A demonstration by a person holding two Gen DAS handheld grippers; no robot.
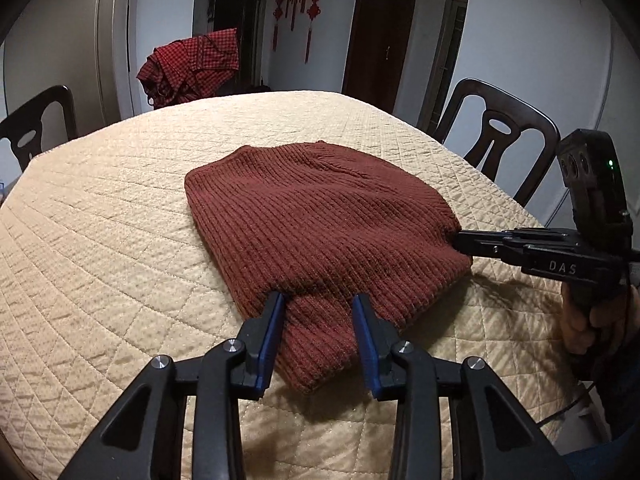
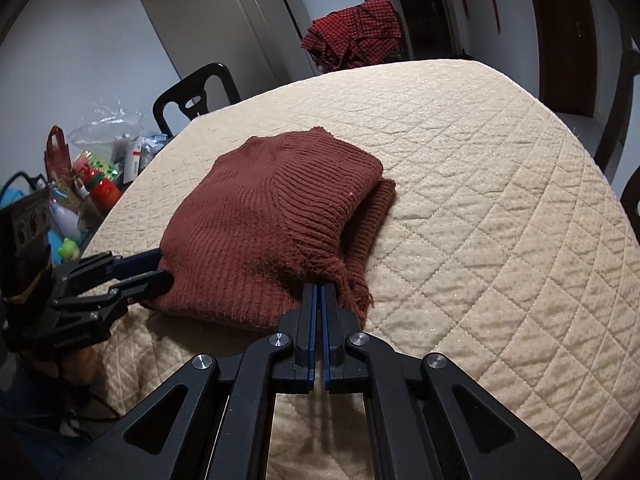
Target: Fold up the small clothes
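Nearest, left tongs [image 1: 319,300] spread wide, one blue pad [image 1: 273,320] on each side of a folded flap at the near edge of the brown knitted sweater [image 1: 316,216], not yet closed on it. Right tongs [image 2: 319,292] pressed together, pinching the frayed ribbed hem at the sweater's right corner; in the left view seen coming in from the side [image 1: 460,242].

Sweater already folded into a thick packet, lying in the middle of the quilted beige counter [image 1: 100,240]. Long axis running away from the left tongs toward the far counter edge, so probably the next fold goes along this axis, near end carried over to far end. Both tongs equally at the near end, right one already holding.

Farther off, a red checked cloth [image 1: 192,66] over a chair.
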